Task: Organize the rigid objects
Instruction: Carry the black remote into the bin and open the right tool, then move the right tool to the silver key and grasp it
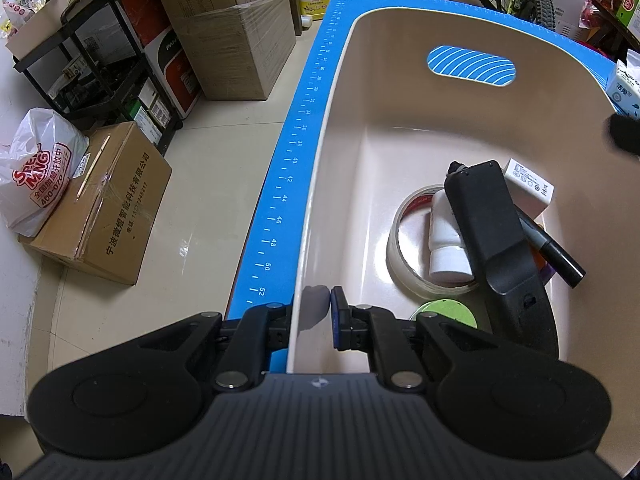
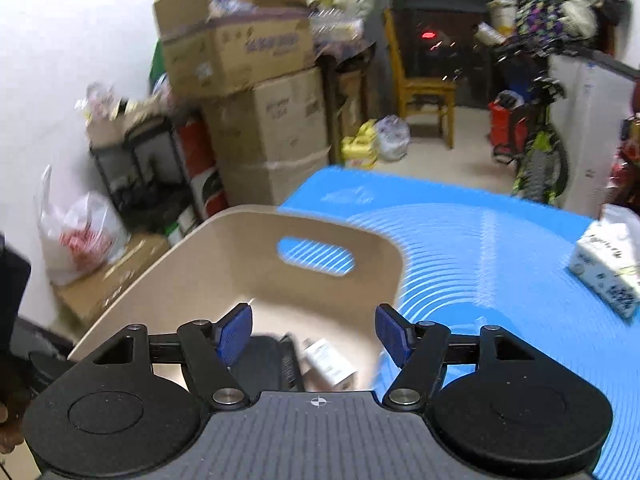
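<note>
A beige plastic bin [image 1: 340,128] stands on a blue mat [image 1: 304,120]. In it lie a black remote-like device [image 1: 496,232], a clear tape roll [image 1: 404,256], a white bottle [image 1: 444,240], a black marker [image 1: 556,252], a white adapter box [image 1: 528,184] and a green round lid [image 1: 448,312]. My left gripper [image 1: 310,320] is shut on the bin's near left wall, one finger outside and one inside. My right gripper [image 2: 314,332] is open and empty above the bin [image 2: 224,248], over the black device [image 2: 260,364] and the white box [image 2: 328,364].
A tissue pack [image 2: 612,264] lies on the mat [image 2: 480,248] at the right. Cardboard boxes [image 1: 104,204], a plastic bag [image 1: 36,176] and a black rack [image 1: 88,64] stand on the floor to the left. A bicycle [image 2: 540,152] and a chair [image 2: 424,88] stand beyond the table.
</note>
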The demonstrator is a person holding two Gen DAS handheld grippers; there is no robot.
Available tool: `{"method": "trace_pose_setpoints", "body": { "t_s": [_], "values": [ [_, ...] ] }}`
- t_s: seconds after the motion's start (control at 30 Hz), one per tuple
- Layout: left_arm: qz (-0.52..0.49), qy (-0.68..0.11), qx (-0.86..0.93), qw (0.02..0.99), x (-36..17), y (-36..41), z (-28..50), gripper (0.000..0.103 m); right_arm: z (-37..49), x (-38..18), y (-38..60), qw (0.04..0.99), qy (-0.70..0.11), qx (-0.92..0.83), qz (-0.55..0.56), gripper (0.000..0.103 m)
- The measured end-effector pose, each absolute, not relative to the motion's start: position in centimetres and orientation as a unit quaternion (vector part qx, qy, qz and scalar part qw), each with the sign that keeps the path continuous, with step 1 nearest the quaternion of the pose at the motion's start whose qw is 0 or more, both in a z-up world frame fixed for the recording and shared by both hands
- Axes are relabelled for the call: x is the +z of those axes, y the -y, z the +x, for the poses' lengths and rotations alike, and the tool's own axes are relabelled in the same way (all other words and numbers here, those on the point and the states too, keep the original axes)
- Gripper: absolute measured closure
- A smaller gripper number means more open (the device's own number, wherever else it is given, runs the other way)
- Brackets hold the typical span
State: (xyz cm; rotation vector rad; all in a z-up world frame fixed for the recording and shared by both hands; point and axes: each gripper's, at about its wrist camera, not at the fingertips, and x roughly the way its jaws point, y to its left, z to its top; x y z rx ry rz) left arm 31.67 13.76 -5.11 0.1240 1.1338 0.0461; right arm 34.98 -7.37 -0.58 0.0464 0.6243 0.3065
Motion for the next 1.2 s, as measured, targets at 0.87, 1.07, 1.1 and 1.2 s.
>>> {"method": "trace_pose_setpoints", "body": {
  "t_s": [0.87,1.07,1.1,1.2],
  "values": [
    [0.059,-0.537,0.022,0.841,-5.1,-14.1,31.6,0.089,42.3,-11.0,16.2,0.927,-0.37,0.055,-0.035,0.025],
    [0.059,-0.537,0.022,0.842,-5.1,-14.1,31.7,0.089,43.2,-12.9,16.6,0.923,-0.38,0.055,-0.015,0.026],
    [0.059,-0.537,0.022,0.842,-5.1,-14.0,31.7,0.089,43.2,-13.1,16.7,0.923,-0.381,0.055,-0.013,0.026],
    [0.059,-0.537,0.022,0.842,-5.1,-14.0,31.7,0.089,43.0,-13.8,16.7,0.922,-0.382,0.057,-0.011,0.028]
  ]
}}
